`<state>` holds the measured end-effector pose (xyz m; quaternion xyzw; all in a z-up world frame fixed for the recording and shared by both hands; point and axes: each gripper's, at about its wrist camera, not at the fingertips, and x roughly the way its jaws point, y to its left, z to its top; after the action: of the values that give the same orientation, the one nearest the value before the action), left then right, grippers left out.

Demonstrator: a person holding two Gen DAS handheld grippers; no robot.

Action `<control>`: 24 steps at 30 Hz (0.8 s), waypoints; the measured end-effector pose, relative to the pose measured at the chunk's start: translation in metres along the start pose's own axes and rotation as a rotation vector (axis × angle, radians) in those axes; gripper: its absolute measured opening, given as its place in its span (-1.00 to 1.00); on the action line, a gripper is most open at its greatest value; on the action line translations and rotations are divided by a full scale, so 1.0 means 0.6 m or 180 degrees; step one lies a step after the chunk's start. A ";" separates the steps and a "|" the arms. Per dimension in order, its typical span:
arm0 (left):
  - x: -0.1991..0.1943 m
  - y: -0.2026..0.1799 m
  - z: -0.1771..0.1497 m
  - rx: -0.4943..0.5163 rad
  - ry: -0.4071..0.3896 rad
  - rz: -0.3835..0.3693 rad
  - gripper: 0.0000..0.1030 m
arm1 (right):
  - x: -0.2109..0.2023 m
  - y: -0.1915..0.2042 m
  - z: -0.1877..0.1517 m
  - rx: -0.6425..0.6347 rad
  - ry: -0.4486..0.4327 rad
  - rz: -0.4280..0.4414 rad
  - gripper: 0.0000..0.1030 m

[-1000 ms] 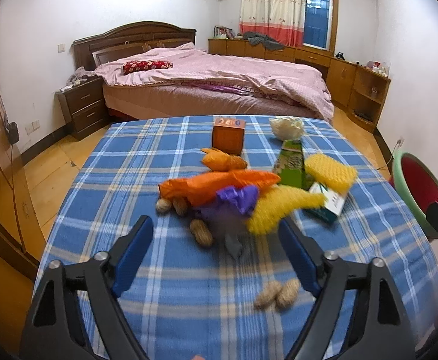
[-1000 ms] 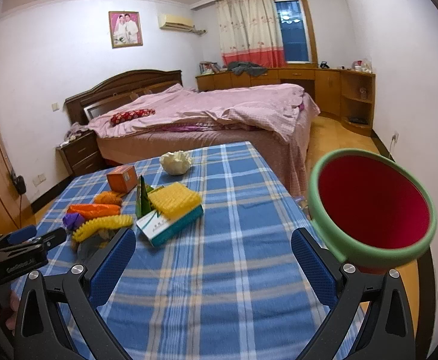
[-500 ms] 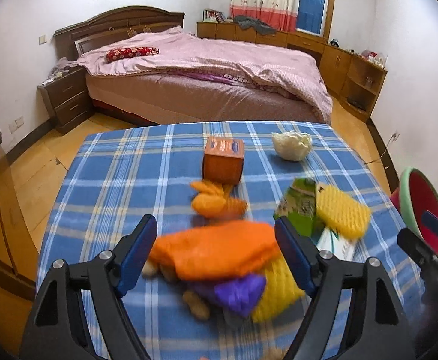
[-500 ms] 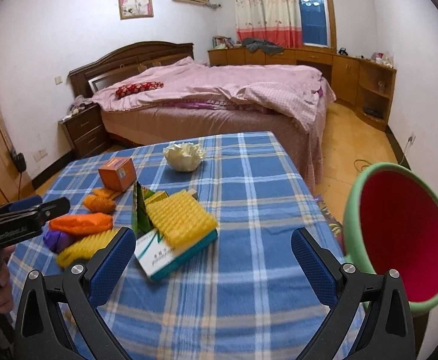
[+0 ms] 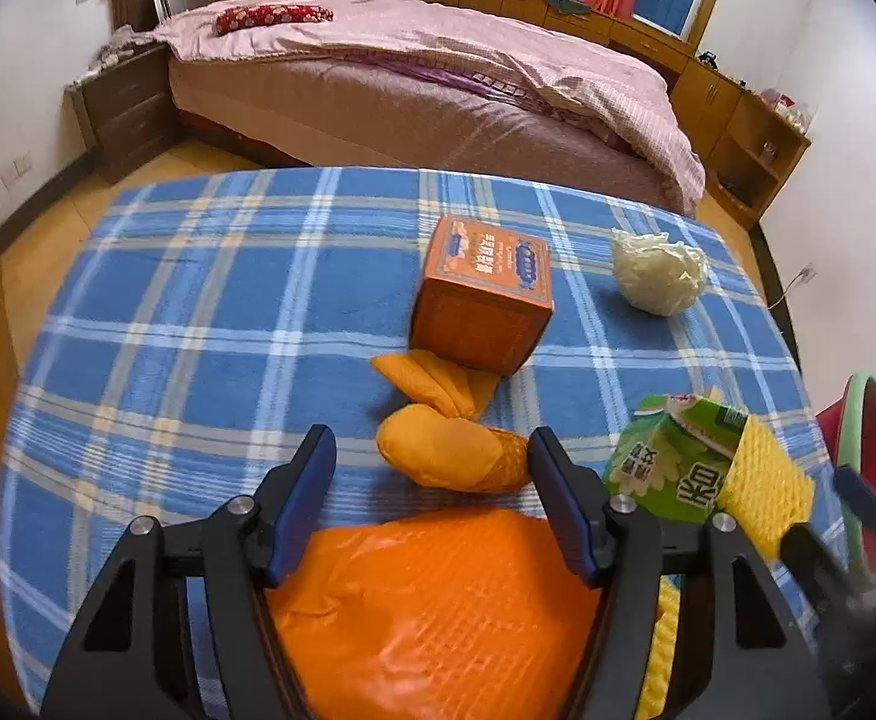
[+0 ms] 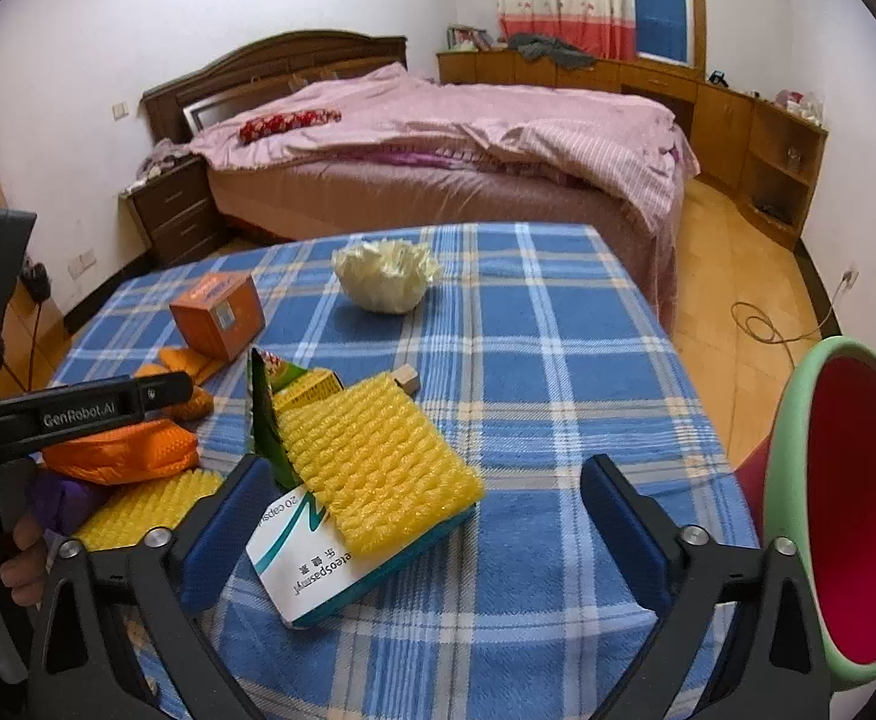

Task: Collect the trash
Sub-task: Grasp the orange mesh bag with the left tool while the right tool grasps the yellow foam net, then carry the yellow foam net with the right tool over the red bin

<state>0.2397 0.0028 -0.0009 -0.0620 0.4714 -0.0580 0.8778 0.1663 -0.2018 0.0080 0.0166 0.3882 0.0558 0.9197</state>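
Left wrist view: my left gripper (image 5: 432, 504) has its fingers closing around the orange bag (image 5: 438, 612) at 6 o'clock, pads not yet touching. My right gripper (image 6: 426, 534) stands spread, empty, over the medicine box (image 6: 312, 570). Farther off, the orange carton (image 5: 480, 300) and paper wad (image 5: 657, 270) remain on the worktop (image 5: 198, 300). I judge collection barely begun; the basin (image 6: 858, 510) at 3 o'clock looks empty.

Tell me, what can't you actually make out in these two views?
- Orange bag: near end cut off by left view's bottom edge and the left gripper, whose jaws are closing around it; contact unclear.
- Purple wrapper: right view, mostly behind that gripper.
- Bin: cut by right edge, base unseen.
- Green carton: partly under yellow foam.
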 end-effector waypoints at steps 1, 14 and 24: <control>0.003 0.001 0.000 0.0009 -0.0003 -0.0006 0.28 | 0.004 0.001 0.000 -0.0011 0.0031 0.0003 0.91; 0.015 -0.026 -0.004 0.0111 -0.0032 -0.0189 -0.32 | 0.030 -0.001 -0.004 0.0047 0.0243 0.0166 -0.03; -0.030 -0.013 -0.015 0.0040 -0.0230 -0.0229 -0.40 | 0.016 -0.013 -0.001 0.0163 0.0160 0.0230 -0.81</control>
<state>0.2221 -0.0026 0.0100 -0.0754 0.4365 -0.0903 0.8920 0.1731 -0.2085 0.0002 0.0527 0.4116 0.0793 0.9064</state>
